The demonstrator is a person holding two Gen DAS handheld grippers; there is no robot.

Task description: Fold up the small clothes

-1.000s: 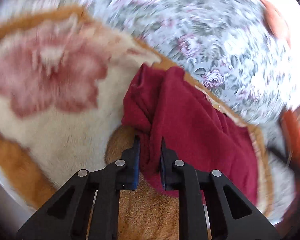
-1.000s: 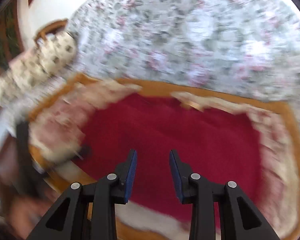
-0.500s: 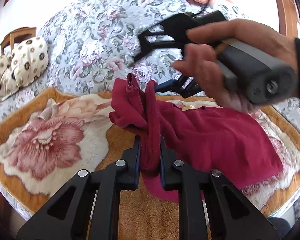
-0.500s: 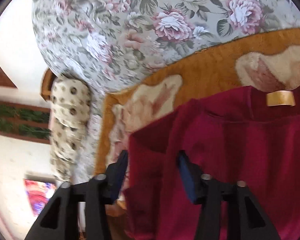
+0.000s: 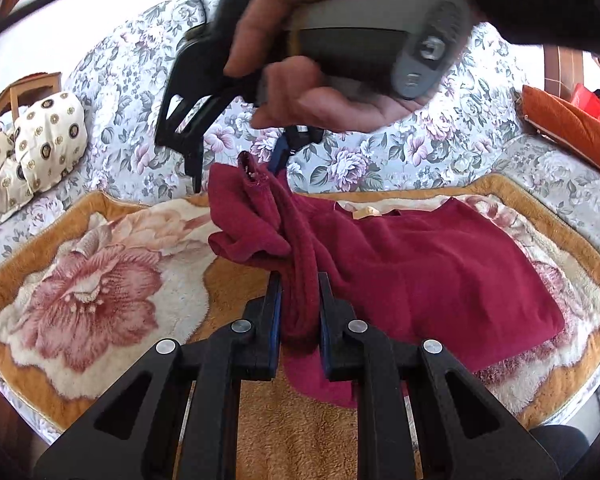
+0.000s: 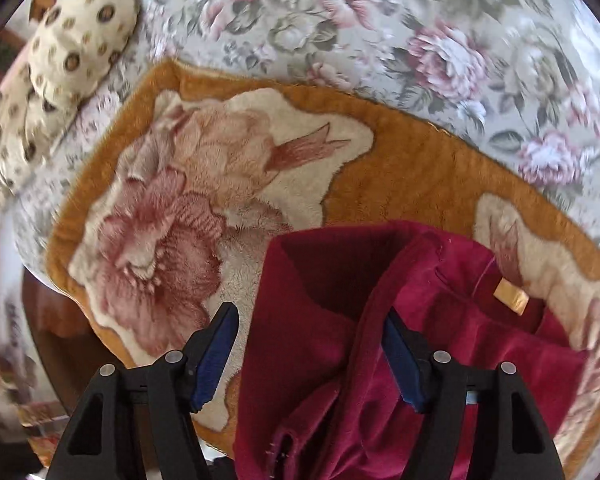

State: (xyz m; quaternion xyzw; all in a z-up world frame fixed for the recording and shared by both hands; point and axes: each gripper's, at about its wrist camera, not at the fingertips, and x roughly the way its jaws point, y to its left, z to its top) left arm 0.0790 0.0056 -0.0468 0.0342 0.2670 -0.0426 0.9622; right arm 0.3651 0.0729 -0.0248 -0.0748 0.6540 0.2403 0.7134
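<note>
A dark red small garment [image 5: 420, 268] lies on an orange blanket with pink flowers [image 5: 100, 280]. My left gripper [image 5: 298, 304] is shut on a bunched fold of the garment's left side and holds it raised. My right gripper [image 5: 240, 164], held in a hand, hovers above the raised sleeve end [image 5: 252, 172]. In the right wrist view the right gripper [image 6: 308, 356] is open, its blue-padded fingers [image 6: 214, 360] on either side of the raised red cloth [image 6: 320, 320]. A gold neck label [image 6: 510, 296] shows at the right.
The blanket lies on a grey floral bedspread [image 5: 380, 160]. A cream spotted pillow [image 5: 44, 140] sits at the far left, with a wooden chair [image 5: 24, 88] behind. An orange cushion [image 5: 572, 124] is at the far right. The blanket's front edge [image 5: 560, 396] drops off the bed.
The right gripper has swung over the garment and come down around the raised sleeve. The left gripper has kept its hold and lifted the fold.
</note>
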